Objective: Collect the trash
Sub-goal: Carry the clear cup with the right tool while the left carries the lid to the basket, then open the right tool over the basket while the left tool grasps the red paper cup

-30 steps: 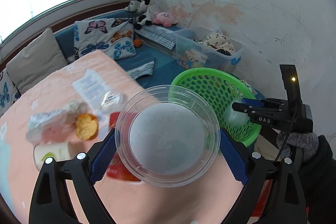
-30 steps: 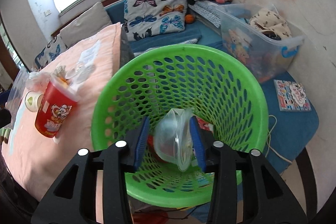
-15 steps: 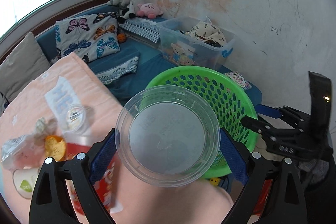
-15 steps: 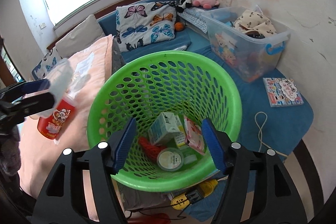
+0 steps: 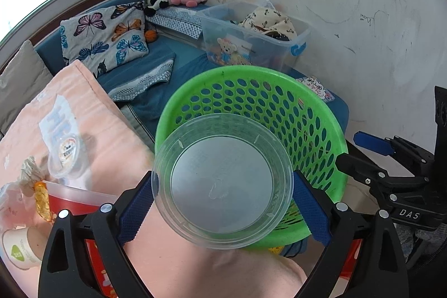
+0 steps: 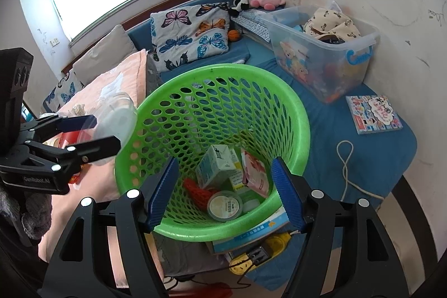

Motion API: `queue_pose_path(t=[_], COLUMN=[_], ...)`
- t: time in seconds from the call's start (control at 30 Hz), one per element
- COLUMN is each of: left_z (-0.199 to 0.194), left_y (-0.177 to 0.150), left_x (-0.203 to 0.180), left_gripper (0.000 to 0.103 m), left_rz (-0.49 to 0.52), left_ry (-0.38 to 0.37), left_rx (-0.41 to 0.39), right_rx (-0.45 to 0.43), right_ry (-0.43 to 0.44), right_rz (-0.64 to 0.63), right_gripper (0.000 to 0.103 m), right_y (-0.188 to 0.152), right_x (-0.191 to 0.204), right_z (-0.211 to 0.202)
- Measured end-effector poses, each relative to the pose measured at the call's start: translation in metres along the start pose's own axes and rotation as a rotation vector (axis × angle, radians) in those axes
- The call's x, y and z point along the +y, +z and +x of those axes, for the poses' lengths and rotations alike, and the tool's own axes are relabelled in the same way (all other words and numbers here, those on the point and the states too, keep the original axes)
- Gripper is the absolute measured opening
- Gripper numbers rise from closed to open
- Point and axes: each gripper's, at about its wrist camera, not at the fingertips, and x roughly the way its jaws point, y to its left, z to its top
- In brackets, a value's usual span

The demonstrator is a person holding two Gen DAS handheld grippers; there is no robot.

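Left tool (image 5: 222, 198) clamped across the rim of the clear plastic tub (image 5: 222, 180), held at the near-left edge of the green basket (image 5: 321, 130), not quite over the opening yet; right tool (image 6: 225, 193) wide apart, holding nothing, parked over the basket's near rim; so next bit is probably just the drop; best to carry the tub further in over the middle before letting go, since a release this close to the rim could bounce it out onto the pink-covered counter (image 5: 117, 141); worth tilting it a little so it slides down beside the milk carton (image 6: 216, 168) and round lid (image 6: 225, 205) already inside; then back for the red cup (image 5: 75, 196) and small sealed cup (image 5: 67, 155); right tool probably best pulled clear first.
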Motion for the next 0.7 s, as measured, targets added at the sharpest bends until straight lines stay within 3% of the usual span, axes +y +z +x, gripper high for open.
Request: queue_pose_path(t=[0.7], left_z=[-0.015], left_y=[-0.018], left_x=[0.013], left_gripper=[0.093], left_rz=[-0.025], left_ry=[0.007], left_rx=[-0.019], right_rx=[0.001], right_ry=[0.014], right_rz=[-0.02], right_gripper=[0.07], right_y=[0.003], right_x=[0.014], right_z=[0.0])
